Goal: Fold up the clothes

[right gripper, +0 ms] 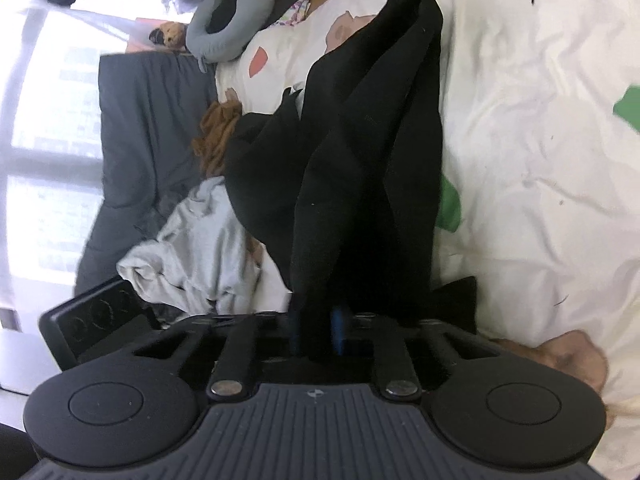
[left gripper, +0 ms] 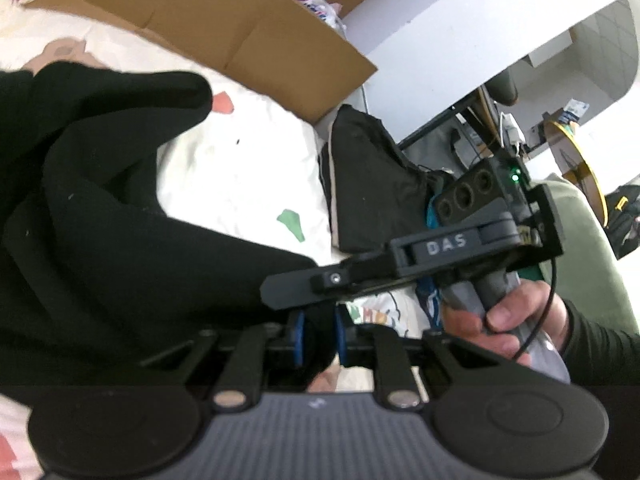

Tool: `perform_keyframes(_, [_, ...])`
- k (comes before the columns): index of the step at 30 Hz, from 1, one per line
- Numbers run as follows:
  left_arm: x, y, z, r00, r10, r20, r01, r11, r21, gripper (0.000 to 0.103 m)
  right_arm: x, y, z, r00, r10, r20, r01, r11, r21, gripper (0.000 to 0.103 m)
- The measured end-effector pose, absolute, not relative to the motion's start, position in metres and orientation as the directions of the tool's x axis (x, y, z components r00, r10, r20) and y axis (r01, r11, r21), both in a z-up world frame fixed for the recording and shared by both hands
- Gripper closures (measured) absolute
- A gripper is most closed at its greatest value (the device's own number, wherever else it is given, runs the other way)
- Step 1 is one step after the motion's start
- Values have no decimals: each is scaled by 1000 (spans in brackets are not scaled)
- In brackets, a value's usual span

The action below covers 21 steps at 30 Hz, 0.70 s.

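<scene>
1. A black garment (right gripper: 360, 152) lies bunched and partly lifted over a white bedsheet (right gripper: 540, 140) printed with coloured shapes; both tongs grip it at once.
2. The right gripper (right gripper: 316, 332) has its blue-padded jaws pressed together on a gathered fold of the black cloth, which rises straight ahead of the tips in long creased bands.
3. The left gripper (left gripper: 319, 334) likewise pinches a fold of the same garment (left gripper: 100, 200) between its blue pads; the bulk of the cloth spreads ahead and to the left of its tips.
4. In the left wrist view, the right gripper (left gripper: 280, 288) reaches in from the right, just ahead of the left tips, held by a hand (left gripper: 508, 320) in a dark sleeve.
5. Ahead of the left tongs and to the right, a dark folded pile (left gripper: 372, 184) sits at the bed's edge; beyond it lies an open cardboard box (left gripper: 208, 20).
6. Left of the right tongs lie a crumpled grey garment (right gripper: 200, 248), a brown one (right gripper: 218, 136) further ahead, and a grey neck pillow (right gripper: 232, 24) beyond.
</scene>
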<state>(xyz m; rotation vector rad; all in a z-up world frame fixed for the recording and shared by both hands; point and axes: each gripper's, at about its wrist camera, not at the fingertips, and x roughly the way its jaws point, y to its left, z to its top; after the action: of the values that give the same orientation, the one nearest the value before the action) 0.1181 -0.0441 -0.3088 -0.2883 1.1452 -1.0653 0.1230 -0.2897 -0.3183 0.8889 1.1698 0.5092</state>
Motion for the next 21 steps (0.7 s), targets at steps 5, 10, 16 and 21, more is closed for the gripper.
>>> perform_keyframes(5, [123, -23, -302, 68, -768, -637, 511, 575, -639, 81, 119, -304, -303, 350, 681, -643, 72, 665, 744, 100])
perform_keyframes(10, [137, 14, -286, 150, -681, -717, 473, 686, -553, 81, 114, -328, -284, 386, 607, -695, 79, 728, 681, 100])
perform_keyframes(16, [154, 64, -259, 252, -571, -781, 403, 796, -452, 73, 105, -364, -243, 447, 460, -767, 116, 821, 560, 101])
perform_keyframes(21, [166, 104, -220, 345, -487, -802, 325, 864, -385, 71, 95, -401, -195, 496, 321, -807, 145, 886, 441, 101])
